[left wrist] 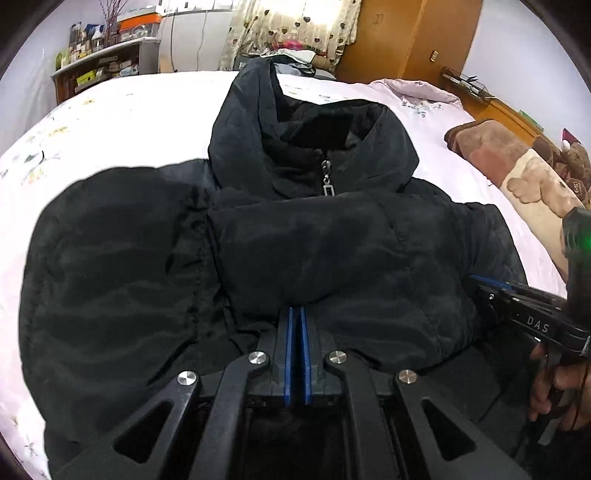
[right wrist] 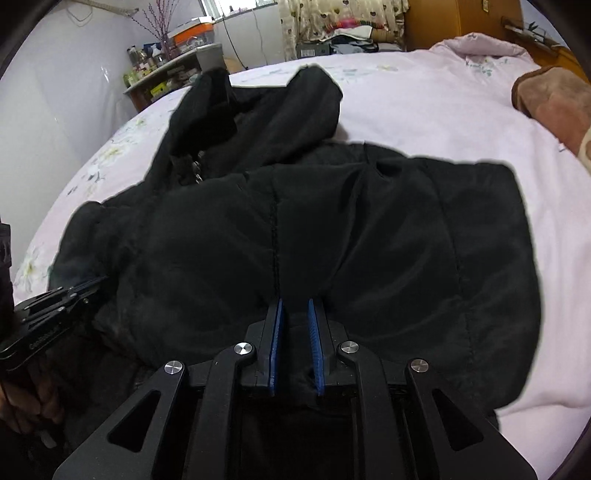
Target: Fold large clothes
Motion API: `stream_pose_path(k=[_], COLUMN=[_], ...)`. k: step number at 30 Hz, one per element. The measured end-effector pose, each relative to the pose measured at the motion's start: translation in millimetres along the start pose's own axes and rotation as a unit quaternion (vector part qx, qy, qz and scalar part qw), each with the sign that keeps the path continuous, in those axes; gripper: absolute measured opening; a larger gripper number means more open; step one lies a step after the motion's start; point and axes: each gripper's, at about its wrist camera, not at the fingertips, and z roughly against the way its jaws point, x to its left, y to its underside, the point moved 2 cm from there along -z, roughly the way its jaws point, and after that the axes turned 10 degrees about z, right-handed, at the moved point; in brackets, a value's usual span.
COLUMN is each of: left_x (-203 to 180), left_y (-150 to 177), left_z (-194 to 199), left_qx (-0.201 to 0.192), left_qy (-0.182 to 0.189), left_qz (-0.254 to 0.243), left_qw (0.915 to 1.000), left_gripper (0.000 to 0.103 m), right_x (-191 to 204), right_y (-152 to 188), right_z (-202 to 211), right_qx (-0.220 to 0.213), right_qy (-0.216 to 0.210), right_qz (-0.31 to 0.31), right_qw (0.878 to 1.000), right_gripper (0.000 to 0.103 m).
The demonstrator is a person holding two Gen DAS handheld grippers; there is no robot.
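A: What is the big surface?

B: A bed under a pale pink flowered sheet. A black hooded puffer jacket lies spread on it, front up, zipped to the collar, hood toward the far edge of the bed.

A: And around the jacket?

B: Beyond the hood, a heart-print curtain and a wooden wardrobe. Far left of the jacket, a cluttered shelf unit carries bottles and boxes; I cannot make out single items. To the jacket's right lie a brown blanket and a pink quilt.

A: The left gripper?

B: The left gripper sits at the jacket's near edge, its blue pads almost together. Whether a thin fold of cloth is pinched between them I cannot tell; the tips touch the fabric.

A: And the right gripper?

B: The right gripper is at the near edge too, further right along the jacket. Its blue pads stand slightly apart with black fabric bunched in the gap; whether they press on it is unclear. A hand holds its handle.
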Motion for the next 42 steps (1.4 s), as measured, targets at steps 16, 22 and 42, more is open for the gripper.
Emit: stream_pose_path(k=[16, 22, 42], left_x=[5, 16, 5], left_y=[29, 68, 72], left_z=[110, 160, 223], left_qx=[-0.029, -0.039, -0.074], left_qy=[0.004, -0.005, -0.002], left_qz=[0.029, 0.043, 0.038], left_qw=[0.9991, 0.9983, 0.9966], left_gripper=[0.026, 0.032, 0.052], right_x=[30, 55, 81], right_y=[29, 61, 76], right_z=[107, 149, 205], right_qx=[-0.042, -0.058, -0.071], right_qy=[-0.016, -0.027, -0.033], right_qz=[0.009, -0.008, 0.003], right_qw=[0.999, 0.998, 0.997], right_gripper=[0.034, 0.034, 0.042])
